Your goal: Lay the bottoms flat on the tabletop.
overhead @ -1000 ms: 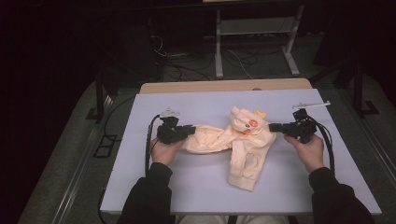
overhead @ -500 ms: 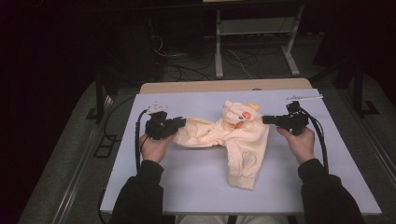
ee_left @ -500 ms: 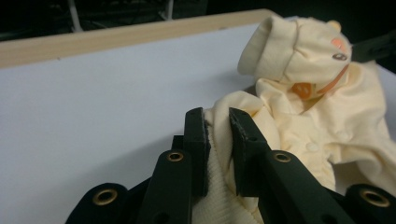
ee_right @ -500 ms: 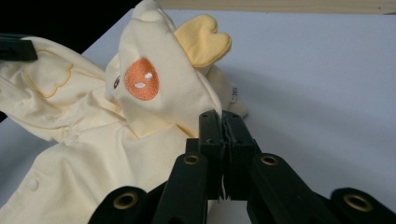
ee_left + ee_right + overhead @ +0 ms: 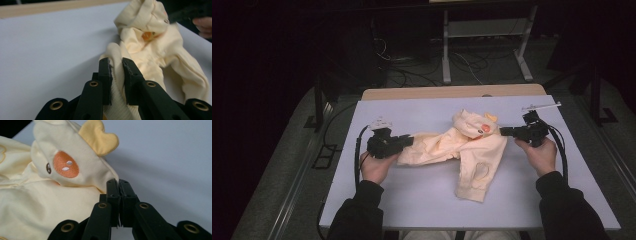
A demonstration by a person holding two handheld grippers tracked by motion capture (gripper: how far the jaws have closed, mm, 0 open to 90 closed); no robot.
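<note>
Left hand-held gripper (image 5: 408, 140) shifted, garment (image 5: 462, 150) clamped

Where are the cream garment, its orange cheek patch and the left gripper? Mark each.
cream garment (image 5: 472, 150): high view, on its bunched middle.
orange cheek patch (image 5: 66, 165): right gripper view, on the embroidered oval.
left gripper (image 5: 116, 65): left gripper view, midway between its fingers, where ribbed fabric is pinched.
</note>
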